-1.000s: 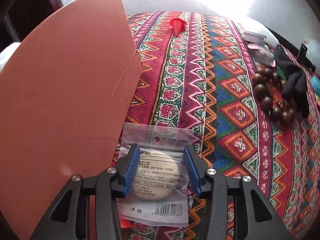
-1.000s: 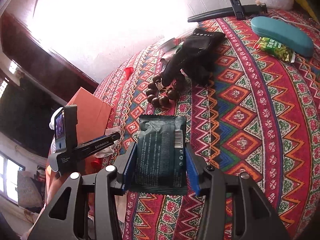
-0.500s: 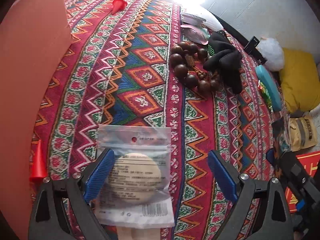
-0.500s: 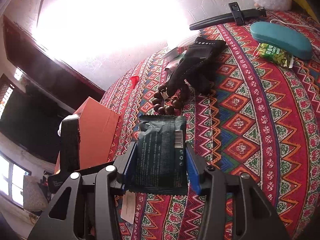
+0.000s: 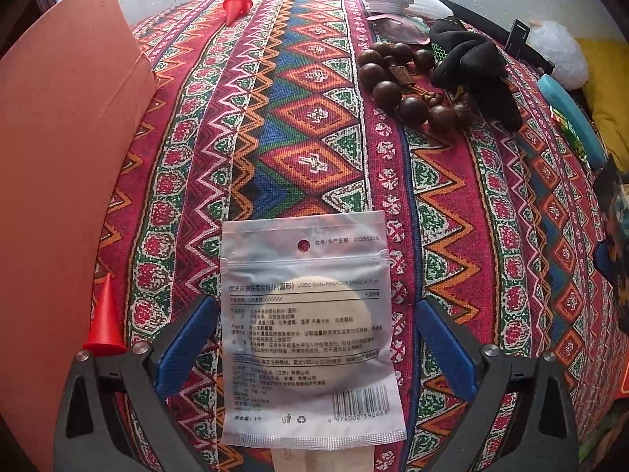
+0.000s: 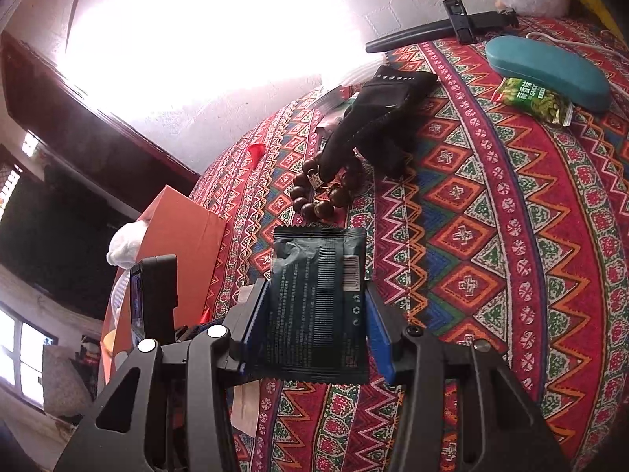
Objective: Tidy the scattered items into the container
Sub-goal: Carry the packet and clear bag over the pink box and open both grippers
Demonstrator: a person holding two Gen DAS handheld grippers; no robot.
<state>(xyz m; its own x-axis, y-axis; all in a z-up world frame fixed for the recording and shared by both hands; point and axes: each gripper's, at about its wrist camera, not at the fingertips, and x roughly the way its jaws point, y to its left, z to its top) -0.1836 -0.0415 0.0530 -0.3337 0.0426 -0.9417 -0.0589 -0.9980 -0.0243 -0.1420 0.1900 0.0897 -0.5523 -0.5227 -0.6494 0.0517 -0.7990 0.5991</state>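
Note:
A clear pouch (image 5: 306,314) with a round beige puff lies on the patterned cloth (image 5: 314,110) between the jaws of my left gripper (image 5: 314,305). Those jaws are closing, and a gap shows between the right pad and the pouch, so nothing is gripped. The orange cardboard box (image 5: 59,181) stands to the left of it. My right gripper (image 6: 314,291) is shut on a dark green packet (image 6: 314,306), held above the cloth. The box (image 6: 184,228) also shows to the left in the right wrist view, behind the left gripper's body (image 6: 153,295).
A brown bead bracelet (image 5: 405,78) and a black glove (image 5: 475,67) lie at the far right. One red cone (image 5: 104,318) sits by the box, another (image 5: 236,4) at the far edge. A teal case (image 6: 546,70), a green snack packet (image 6: 534,100) and a black stick (image 6: 440,27) lie farther off.
My left gripper let go of the pouch, opened wide, then narrowed a little, and shifted right, away from the box. The right gripper and its packet stayed still.

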